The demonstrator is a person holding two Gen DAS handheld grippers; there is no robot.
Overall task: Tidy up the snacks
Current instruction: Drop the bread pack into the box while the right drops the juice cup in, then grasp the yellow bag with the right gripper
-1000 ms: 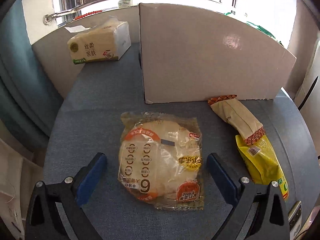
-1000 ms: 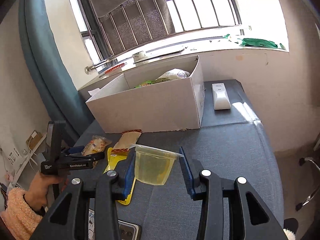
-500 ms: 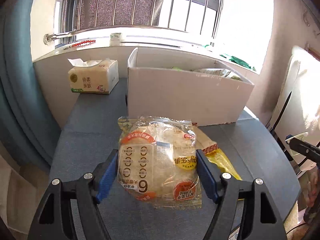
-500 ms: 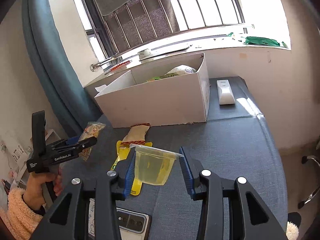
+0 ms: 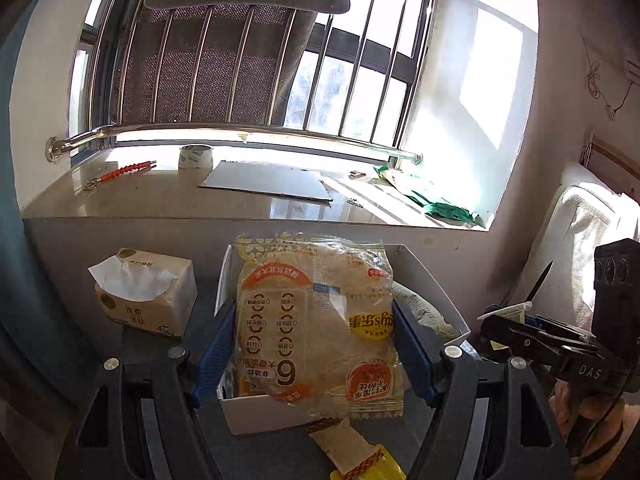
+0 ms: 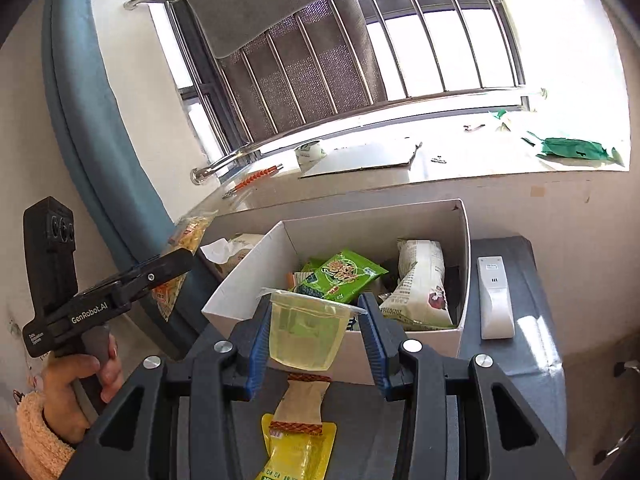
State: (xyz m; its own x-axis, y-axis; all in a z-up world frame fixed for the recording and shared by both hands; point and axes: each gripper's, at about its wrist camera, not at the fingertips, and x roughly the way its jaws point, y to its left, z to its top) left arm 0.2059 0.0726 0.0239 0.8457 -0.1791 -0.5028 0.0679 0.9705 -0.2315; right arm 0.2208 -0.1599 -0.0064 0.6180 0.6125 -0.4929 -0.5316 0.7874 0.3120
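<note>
Both wrist views look closely over the white box (image 5: 256, 412) (image 6: 400, 360) toward the window.

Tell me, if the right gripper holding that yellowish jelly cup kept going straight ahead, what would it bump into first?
Probably the near wall of the white cardboard box, or the green snack packet inside if it clears the rim. The right gripper and its translucent yellow jelly cup point there, though depth is unclear.

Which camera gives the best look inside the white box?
The right wrist view: it looks down into the white box, showing a green packet and a white bag. In the left wrist view the held pastry packet blocks most of it.
</note>
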